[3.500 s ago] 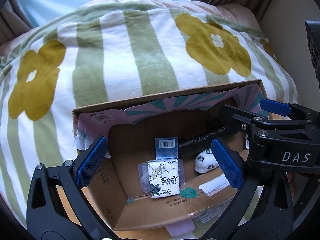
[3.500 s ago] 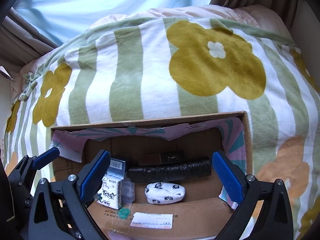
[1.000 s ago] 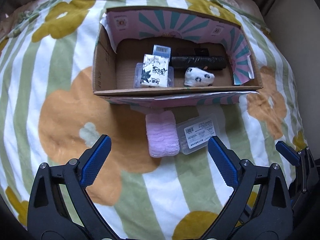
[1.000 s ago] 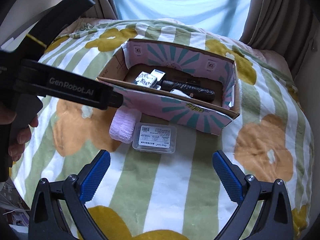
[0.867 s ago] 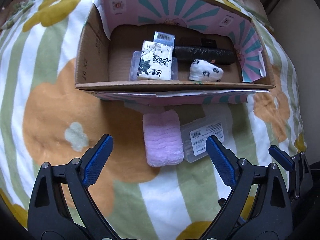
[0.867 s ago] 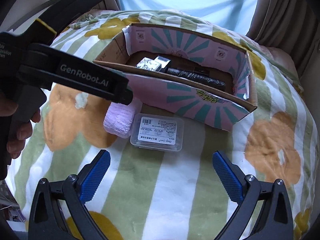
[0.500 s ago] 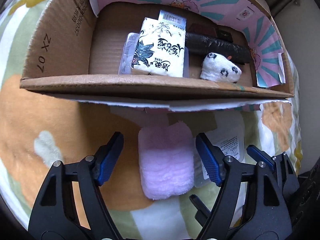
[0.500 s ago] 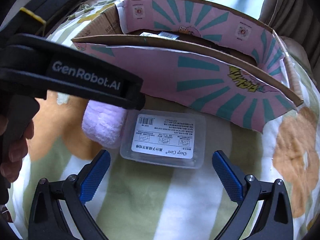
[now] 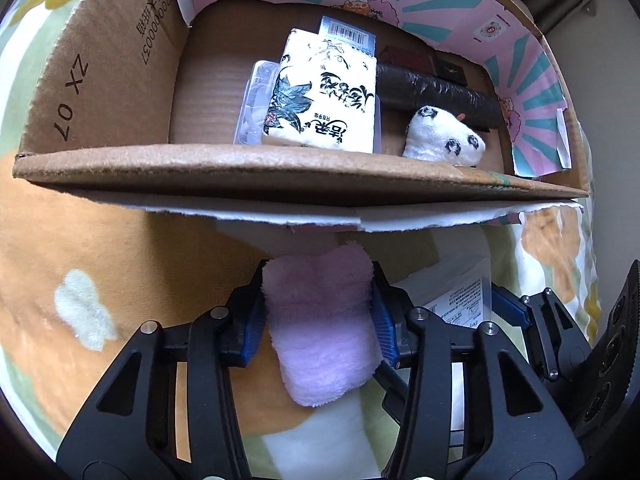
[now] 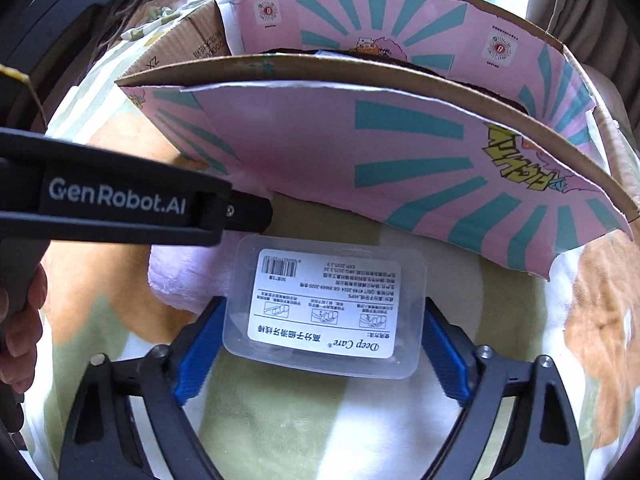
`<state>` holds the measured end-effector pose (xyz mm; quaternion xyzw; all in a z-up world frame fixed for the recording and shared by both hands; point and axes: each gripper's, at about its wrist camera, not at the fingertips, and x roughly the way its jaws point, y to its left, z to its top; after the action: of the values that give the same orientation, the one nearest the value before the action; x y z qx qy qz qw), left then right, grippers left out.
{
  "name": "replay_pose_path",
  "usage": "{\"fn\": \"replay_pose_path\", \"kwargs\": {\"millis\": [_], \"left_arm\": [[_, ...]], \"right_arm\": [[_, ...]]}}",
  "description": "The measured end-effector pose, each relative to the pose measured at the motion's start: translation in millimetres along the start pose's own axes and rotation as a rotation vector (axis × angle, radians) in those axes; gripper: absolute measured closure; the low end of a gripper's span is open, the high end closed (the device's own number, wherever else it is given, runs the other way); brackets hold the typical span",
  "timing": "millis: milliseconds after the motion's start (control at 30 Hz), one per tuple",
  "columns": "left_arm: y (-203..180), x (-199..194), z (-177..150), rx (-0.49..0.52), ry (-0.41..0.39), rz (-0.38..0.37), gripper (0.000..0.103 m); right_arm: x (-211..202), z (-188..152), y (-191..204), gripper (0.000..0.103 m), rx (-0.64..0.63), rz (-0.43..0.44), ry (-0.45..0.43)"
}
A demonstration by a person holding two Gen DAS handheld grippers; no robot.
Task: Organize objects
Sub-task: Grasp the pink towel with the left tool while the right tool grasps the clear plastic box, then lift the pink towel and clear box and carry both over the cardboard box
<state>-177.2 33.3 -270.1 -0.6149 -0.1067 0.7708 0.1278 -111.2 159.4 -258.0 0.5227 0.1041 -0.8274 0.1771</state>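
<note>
Left gripper (image 9: 318,320): jaws closed on the pink cloth (image 9: 322,328), which lies on the blanket (image 9: 120,260) just in front of the box (image 9: 280,184). Right gripper (image 10: 322,344): jaws straddle the clear case (image 10: 326,308), blue pads at both its short sides; firm grip or just contact, cannot tell. Case sits beside the cloth, touching it. Inside the box: tissue pack (image 9: 324,100), black roll (image 9: 436,94), panda pouch (image 9: 442,138).
</note>
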Motion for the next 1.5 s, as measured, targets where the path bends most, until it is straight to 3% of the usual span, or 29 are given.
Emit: {"fn": "replay_pose_path", "kwargs": {"millis": [433,733,1000,1500], "left_arm": [[-8.3,-5.9,4.1,0.019,-0.006,-0.001,0.063],[-10.8,-31.3,1.1,0.03,-0.033,0.004,0.063],[-10.8,-82.9,-15.3,0.029,-0.09,0.011,0.063],[-61.1,-230.8,-50.1,0.048,-0.202,0.012,0.063]], "right_arm": [[-15.9,-0.1,-11.5,0.014,0.046,-0.038,-0.01],[-46.1,-1.1,-23.4,0.015,0.084,-0.057,-0.026],[-84.9,15.9,-27.5,0.015,0.149,-0.072,-0.051],[-230.6,38.1,-23.9,0.015,0.209,-0.12,-0.083]]}}
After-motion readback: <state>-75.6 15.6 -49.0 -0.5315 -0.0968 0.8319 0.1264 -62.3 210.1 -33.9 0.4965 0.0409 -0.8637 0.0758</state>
